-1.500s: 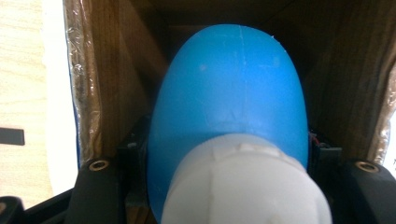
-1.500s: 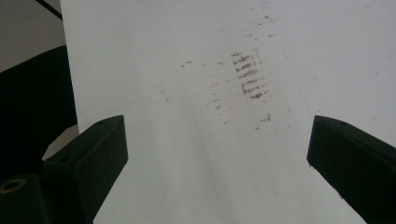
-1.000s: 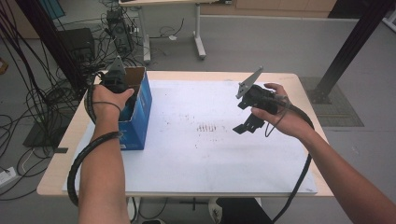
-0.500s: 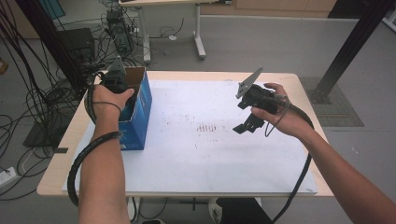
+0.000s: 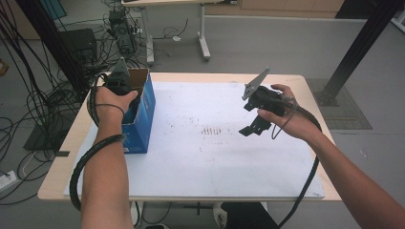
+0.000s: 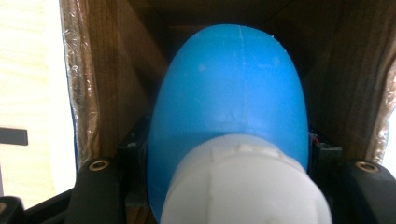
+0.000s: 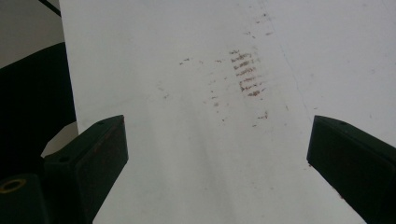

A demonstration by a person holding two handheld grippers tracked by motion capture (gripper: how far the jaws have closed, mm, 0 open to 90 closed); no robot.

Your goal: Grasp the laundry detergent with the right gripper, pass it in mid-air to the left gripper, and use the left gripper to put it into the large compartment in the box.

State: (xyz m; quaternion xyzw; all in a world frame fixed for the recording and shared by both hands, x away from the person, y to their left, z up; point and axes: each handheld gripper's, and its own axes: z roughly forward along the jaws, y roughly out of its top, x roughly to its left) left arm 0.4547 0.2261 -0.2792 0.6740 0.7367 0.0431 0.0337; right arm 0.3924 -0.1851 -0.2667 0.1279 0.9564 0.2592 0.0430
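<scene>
At the high view's left, the left tool (image 5: 125, 90) is pinching a blue bottle (image 6: 233, 107) inside the blue box (image 5: 143, 117); right tool (image 5: 255, 125) is hanging spread over the bench (image 5: 191, 167); the bottle risks snagging the box wall.

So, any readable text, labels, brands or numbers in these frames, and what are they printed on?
None readable.
Blue box: no print legible on its side in the high view.
Blue bottle with white cap, held in the left gripper inside the box: plain surface, no label facing the camera.
White sheet on the table: brownish smudge marks, not letters or digits.
Right gripper: no marking.
</scene>
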